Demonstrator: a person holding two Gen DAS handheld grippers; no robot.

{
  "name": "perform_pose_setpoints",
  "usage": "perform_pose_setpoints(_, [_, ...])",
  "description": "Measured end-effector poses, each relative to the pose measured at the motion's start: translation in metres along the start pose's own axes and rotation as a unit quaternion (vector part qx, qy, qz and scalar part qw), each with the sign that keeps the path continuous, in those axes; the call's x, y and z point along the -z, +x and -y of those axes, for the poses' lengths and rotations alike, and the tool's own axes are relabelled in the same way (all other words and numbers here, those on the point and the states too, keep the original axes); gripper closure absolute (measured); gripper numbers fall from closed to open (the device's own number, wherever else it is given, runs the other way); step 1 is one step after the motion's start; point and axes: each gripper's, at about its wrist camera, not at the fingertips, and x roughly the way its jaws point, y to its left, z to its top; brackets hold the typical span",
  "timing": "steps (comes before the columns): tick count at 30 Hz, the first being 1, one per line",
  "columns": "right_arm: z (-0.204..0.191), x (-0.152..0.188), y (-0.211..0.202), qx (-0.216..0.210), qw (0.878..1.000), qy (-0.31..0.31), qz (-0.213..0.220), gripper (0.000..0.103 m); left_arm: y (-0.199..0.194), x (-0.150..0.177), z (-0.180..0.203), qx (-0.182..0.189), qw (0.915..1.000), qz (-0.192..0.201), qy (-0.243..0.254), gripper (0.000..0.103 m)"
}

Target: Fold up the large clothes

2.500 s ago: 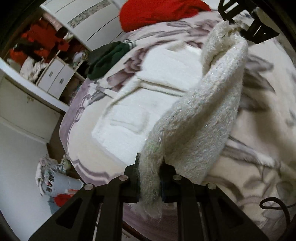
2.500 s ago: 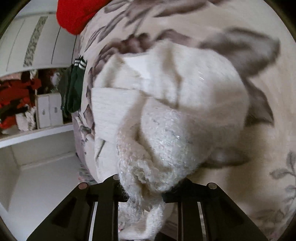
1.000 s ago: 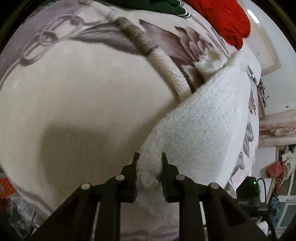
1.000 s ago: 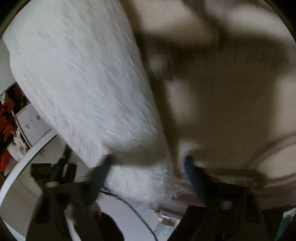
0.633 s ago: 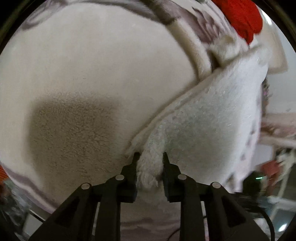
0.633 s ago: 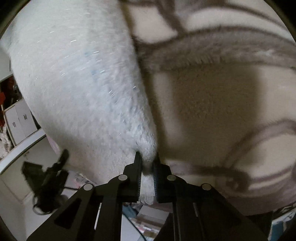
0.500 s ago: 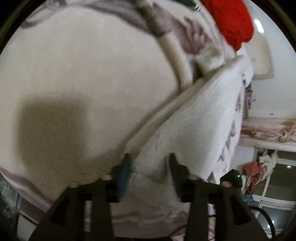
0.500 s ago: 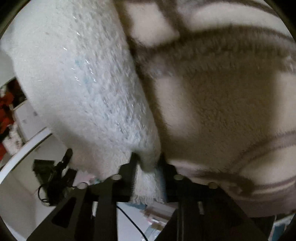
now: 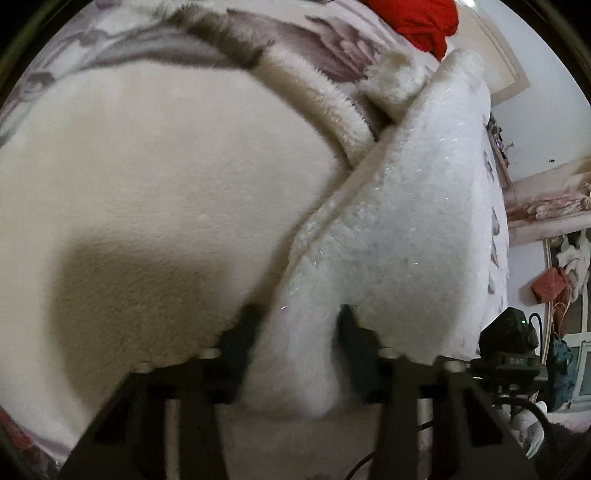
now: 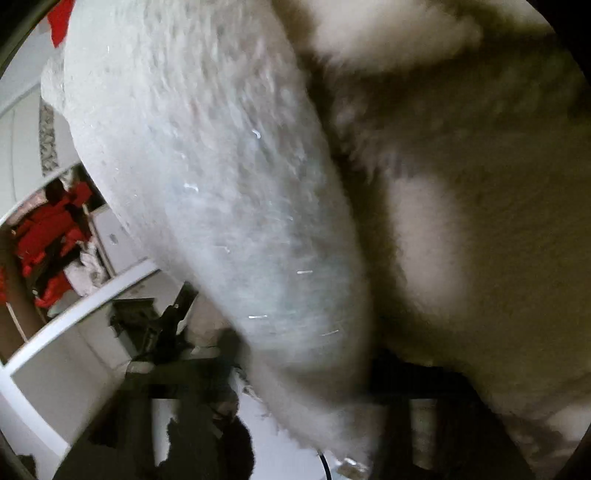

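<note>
A white fluffy sweater [image 9: 406, 221] lies folded on the cream flowered blanket [image 9: 166, 166] of a bed. My left gripper [image 9: 297, 332] points down at its near edge. Its jaws stand apart and are closing, with the sweater's edge bulging between them; the pads do not pinch it. In the right wrist view the same sweater [image 10: 221, 166] fills the left half, blurred, beside the blanket [image 10: 480, 221]. My right gripper [image 10: 303, 358] also has its jaws wide apart and closing, the sweater's fringed hem lying between them.
A red garment [image 9: 424, 22] lies at the far end of the bed. An open wardrobe with red clothes [image 10: 48, 236] stands beyond the bed's edge. A dark device with a cable [image 9: 509, 350] sits at the right of the sweater.
Both grippers brought the sweater's edge over and down onto the blanket. Their jaws, which pinched the edge before, have since spread apart around it.
</note>
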Motion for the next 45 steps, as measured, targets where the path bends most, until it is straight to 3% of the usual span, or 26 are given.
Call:
perform_pose_setpoints(3, [-0.009,0.010,-0.004,0.005,1.000,0.002,0.012,0.082,-0.021,0.008,0.010,0.007,0.9998,0.010,-0.015,0.081])
perform_pose_setpoints(6, [-0.022,0.037,-0.023,0.016,1.000,-0.018,0.010,0.084,-0.039,0.034,0.020,0.013,0.9995,0.006,-0.027,0.082])
perform_pose_setpoints(11, [-0.007,0.089,-0.082,0.064,0.998,-0.017,-0.003,0.084,-0.037,0.074,0.021,0.021,0.9970,-0.047,-0.057,0.079])
perform_pose_setpoints(14, [0.015,0.085,-0.080,0.108,0.994,-0.006,-0.035,0.078,-0.015,0.076,0.012,-0.015,0.9938,-0.082,-0.074,0.070])
perform_pose_setpoints(15, [0.020,0.079,-0.080,0.127,0.991,0.002,-0.042,0.070,-0.011,0.073,0.007,-0.022,0.9920,-0.091,-0.085,0.069])
perform_pose_setpoints(18, [0.015,0.064,-0.096,0.162,0.985,0.011,-0.053,0.067,-0.018,0.056,0.001,-0.030,0.9897,-0.096,-0.102,0.064])
perform_pose_setpoints(20, [-0.003,0.059,-0.125,0.181,0.983,-0.012,-0.027,0.061,-0.037,0.047,0.000,-0.067,0.9909,-0.080,-0.085,0.045])
perform_pose_setpoints(21, [-0.017,0.055,-0.142,0.200,0.979,-0.028,-0.005,0.057,-0.045,0.039,-0.002,-0.100,0.9900,-0.069,-0.072,0.025])
perform_pose_setpoints(22, [-0.025,0.050,-0.156,0.209,0.977,-0.038,0.011,0.057,-0.054,0.040,-0.003,-0.124,0.9886,-0.061,-0.060,0.019])
perform_pose_setpoints(25, [-0.079,0.024,-0.178,0.188,0.978,-0.074,0.048,0.057,-0.062,0.019,-0.014,-0.209,0.9772,-0.028,-0.025,0.019])
perform_pose_setpoints(27, [-0.124,-0.002,-0.171,0.169,0.978,-0.111,0.053,0.057,-0.053,0.003,-0.027,-0.238,0.9707,-0.019,-0.025,0.019])
perform_pose_setpoints(32, [-0.249,-0.064,-0.108,0.187,0.951,-0.234,0.079,0.057,-0.026,-0.048,-0.033,-0.258,0.9655,0.020,-0.024,0.019])
perform_pose_setpoints(34, [-0.280,-0.088,-0.071,0.248,0.931,-0.258,0.077,0.057,-0.016,-0.070,-0.028,-0.270,0.9624,0.031,-0.014,0.019])
perform_pose_setpoints(38, [-0.297,-0.129,-0.016,0.350,0.903,-0.243,0.050,0.058,0.011,-0.100,-0.035,-0.276,0.9608,0.024,-0.004,0.018])
perform_pose_setpoints(40, [-0.288,-0.137,-0.011,0.396,0.878,-0.264,0.048,0.058,0.020,-0.107,-0.041,-0.282,0.9593,0.020,0.003,0.006])
perform_pose_setpoints(43, [-0.295,-0.145,0.011,0.452,0.844,-0.285,0.056,0.058,0.027,-0.109,-0.049,-0.261,0.9652,0.023,0.001,0.000])
perform_pose_setpoints(45, [-0.307,-0.139,0.017,0.463,0.841,-0.273,0.059,0.057,0.025,-0.109,-0.057,-0.240,0.9705,0.025,0.001,0.000])
